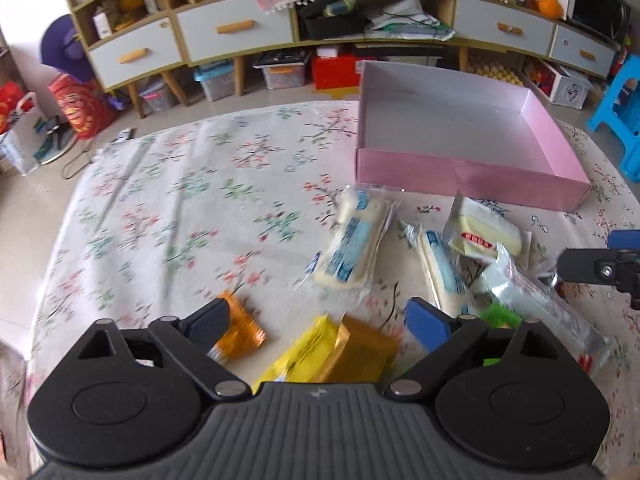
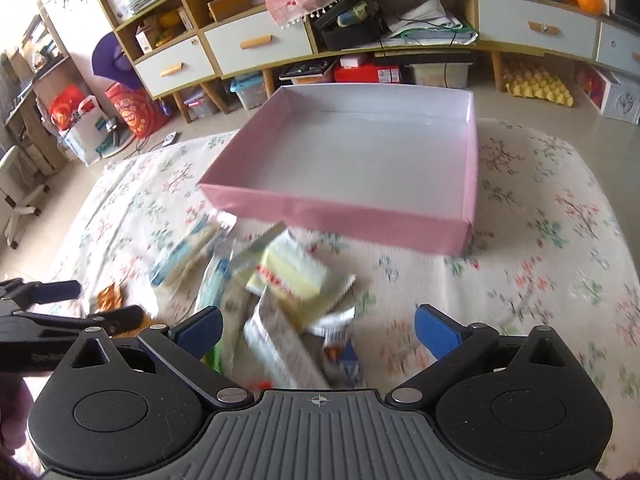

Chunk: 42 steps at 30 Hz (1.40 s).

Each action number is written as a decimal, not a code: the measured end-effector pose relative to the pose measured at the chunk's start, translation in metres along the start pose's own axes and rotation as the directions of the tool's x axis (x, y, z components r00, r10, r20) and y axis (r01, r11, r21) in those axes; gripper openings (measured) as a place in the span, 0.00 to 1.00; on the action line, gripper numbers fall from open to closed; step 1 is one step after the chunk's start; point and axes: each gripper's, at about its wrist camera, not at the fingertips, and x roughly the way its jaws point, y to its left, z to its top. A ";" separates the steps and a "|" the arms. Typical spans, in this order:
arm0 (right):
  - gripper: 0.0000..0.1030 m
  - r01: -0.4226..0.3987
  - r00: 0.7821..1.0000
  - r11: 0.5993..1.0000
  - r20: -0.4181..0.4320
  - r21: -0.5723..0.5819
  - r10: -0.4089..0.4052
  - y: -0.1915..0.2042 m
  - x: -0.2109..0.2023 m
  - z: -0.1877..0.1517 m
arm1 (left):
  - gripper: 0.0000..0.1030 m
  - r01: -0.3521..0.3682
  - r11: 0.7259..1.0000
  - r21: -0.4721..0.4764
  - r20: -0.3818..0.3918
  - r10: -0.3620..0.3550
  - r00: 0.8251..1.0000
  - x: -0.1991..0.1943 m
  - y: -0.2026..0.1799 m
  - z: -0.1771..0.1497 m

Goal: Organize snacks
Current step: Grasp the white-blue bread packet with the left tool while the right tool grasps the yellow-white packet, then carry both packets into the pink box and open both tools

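A shallow pink box [image 1: 472,174] with a white inside stands empty on the flowered cloth; it also shows in the right wrist view [image 2: 344,210]. In front of it lies a loose pile of wrapped snacks: a white-and-blue pack [image 1: 352,240], a pale yellow pack [image 1: 484,232] [image 2: 288,276], a silvery pack [image 1: 532,300] [image 2: 280,344], a yellow-and-orange pack [image 1: 332,352] and a small orange pack [image 1: 240,328]. My left gripper [image 1: 316,320] is open above the yellow-and-orange pack. My right gripper [image 2: 318,330] is open over the pile, holding nothing.
The flowered cloth [image 1: 180,200] covers the table. Behind it stands a low cabinet with white drawers [image 1: 236,28], storage bins underneath, a blue stool [image 1: 616,112] at the right and red bags [image 1: 76,108] on the floor at the left.
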 end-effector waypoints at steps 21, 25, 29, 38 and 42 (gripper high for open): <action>0.64 -0.044 0.999 0.986 -0.029 -0.158 0.040 0.015 0.070 0.015 | 0.46 0.091 0.996 0.011 0.018 -0.091 0.996 0.047 0.000 0.021; 0.45 -0.043 0.999 0.983 -0.017 -0.181 0.041 0.020 0.069 0.016 | 0.33 0.123 0.992 0.005 0.019 -0.123 0.992 0.048 0.001 0.023; 0.27 -0.030 0.999 0.978 0.003 -0.205 0.032 0.021 0.066 0.017 | 0.27 0.119 0.993 0.018 0.028 -0.119 0.993 0.046 0.000 0.022; 0.39 -0.067 0.998 0.985 -0.026 -0.160 0.064 0.009 0.060 0.024 | 0.25 0.124 0.992 -0.020 0.021 -0.124 0.992 0.044 0.007 0.022; 0.59 -0.093 0.994 0.978 -0.066 -0.188 0.082 0.018 0.066 0.024 | 0.25 0.127 0.991 -0.042 0.011 -0.127 0.992 0.045 0.012 0.021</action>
